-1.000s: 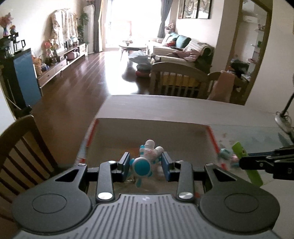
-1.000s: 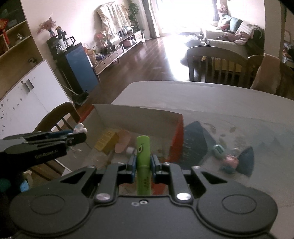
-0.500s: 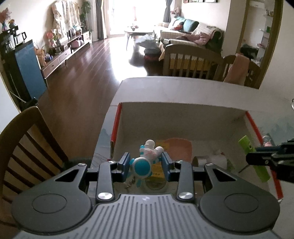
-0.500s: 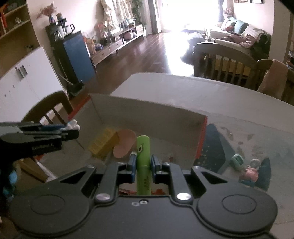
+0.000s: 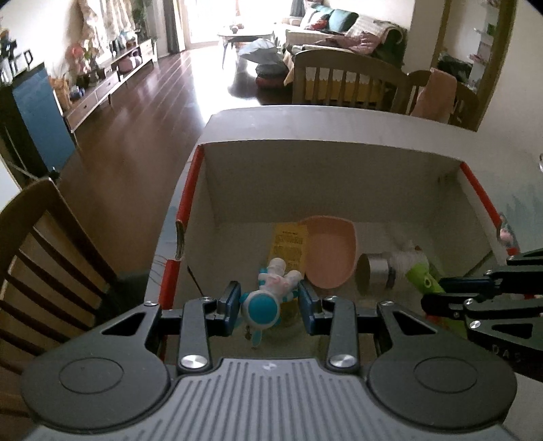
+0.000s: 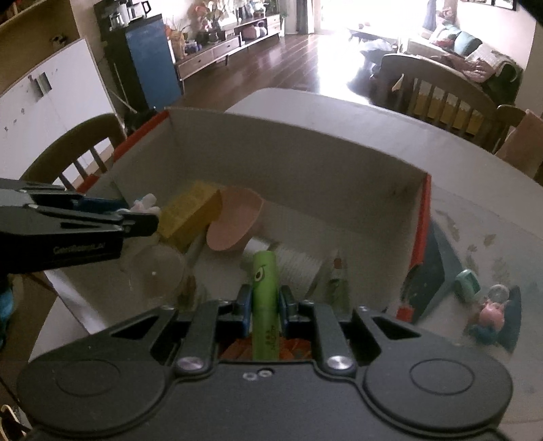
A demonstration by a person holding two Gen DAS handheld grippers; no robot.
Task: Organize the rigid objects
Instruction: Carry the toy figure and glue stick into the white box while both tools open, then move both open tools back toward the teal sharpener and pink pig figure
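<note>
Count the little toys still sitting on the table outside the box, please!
3, all in a cluster on the table right of the box: a green toy, a pink pig, and a blue one just below it. More may be hidden.

Both tongs, left (image 5: 269, 303) and right (image 6: 265, 303), are matte black with blue finger pads (image 5: 231, 302), silver screws, round embossed discs and a ribbed grey housing.

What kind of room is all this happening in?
Most likely a family home's open living and dining room: a sofa and coffee table by a bright window, wooden dining chairs around the table, and a long sideboard along the wall.
</note>
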